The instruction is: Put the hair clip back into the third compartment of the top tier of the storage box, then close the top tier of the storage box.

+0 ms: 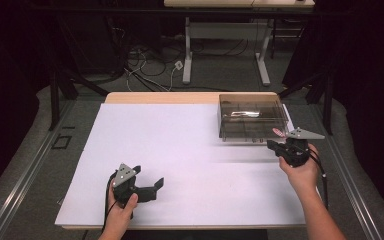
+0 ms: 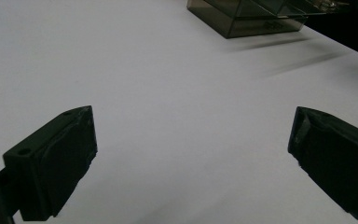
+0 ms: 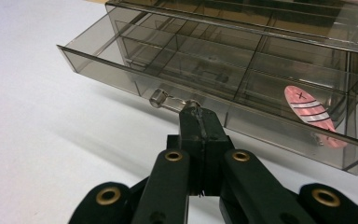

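While the high view blurs it, the right gripper view shows the right gripper clamped on the knob of the smoky, pulled-out drawer at the table's far right; the left gripper gapes wide.

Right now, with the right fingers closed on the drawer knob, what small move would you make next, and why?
Probably keep drawing the drawer straight back: the right gripper pinches its knob and the drawer looks partly out, with a pink fish-shaped piece in one compartment.
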